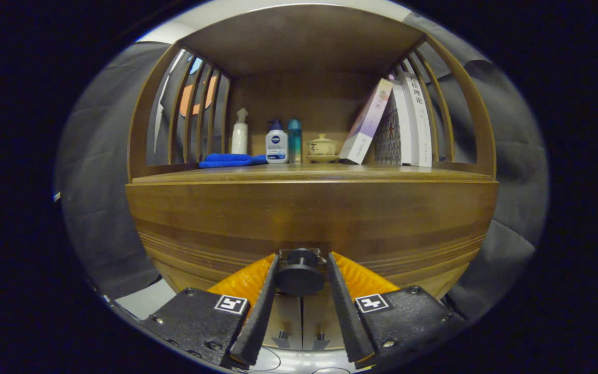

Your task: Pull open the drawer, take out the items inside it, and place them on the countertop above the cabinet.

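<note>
A wooden cabinet's drawer front (309, 218) faces me, and its inside is hidden. A dark round knob (300, 278) sticks out low in the middle of the drawer front. My gripper (303, 258) has one finger on each side of this knob, and both fingers (265, 301) press against its rim. The countertop (309, 173) runs just above the drawer, under a slatted wooden shelf frame.
On the countertop stand a folded blue cloth (229, 160), a white spray bottle (240, 136), a white pump bottle (276, 144), a teal bottle (294, 139), a lidded cup on a saucer (322, 147) and several leaning books (397, 124). Slatted sides close off both ends.
</note>
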`<state>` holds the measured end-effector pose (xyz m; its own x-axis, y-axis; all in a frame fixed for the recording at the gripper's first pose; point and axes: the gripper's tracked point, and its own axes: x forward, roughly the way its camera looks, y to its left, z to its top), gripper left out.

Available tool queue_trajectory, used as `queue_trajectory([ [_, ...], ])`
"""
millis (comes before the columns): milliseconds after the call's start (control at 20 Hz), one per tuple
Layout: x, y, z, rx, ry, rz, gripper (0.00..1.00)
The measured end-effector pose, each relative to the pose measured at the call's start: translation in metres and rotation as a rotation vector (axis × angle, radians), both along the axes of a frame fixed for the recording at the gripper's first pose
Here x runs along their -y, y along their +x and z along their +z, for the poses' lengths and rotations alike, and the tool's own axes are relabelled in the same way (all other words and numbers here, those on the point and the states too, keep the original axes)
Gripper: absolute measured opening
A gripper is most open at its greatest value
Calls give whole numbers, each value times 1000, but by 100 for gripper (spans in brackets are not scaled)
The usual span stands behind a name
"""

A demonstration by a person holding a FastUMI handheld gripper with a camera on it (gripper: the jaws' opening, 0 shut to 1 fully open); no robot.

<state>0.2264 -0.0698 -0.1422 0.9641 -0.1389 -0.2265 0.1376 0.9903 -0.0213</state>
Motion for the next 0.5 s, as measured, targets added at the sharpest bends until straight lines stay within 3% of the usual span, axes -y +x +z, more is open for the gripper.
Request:
queue_trajectory([
  [200, 2, -1, 0, 7, 34, -20, 48],
  [500, -1, -17, 1, -17, 19, -20, 41],
])
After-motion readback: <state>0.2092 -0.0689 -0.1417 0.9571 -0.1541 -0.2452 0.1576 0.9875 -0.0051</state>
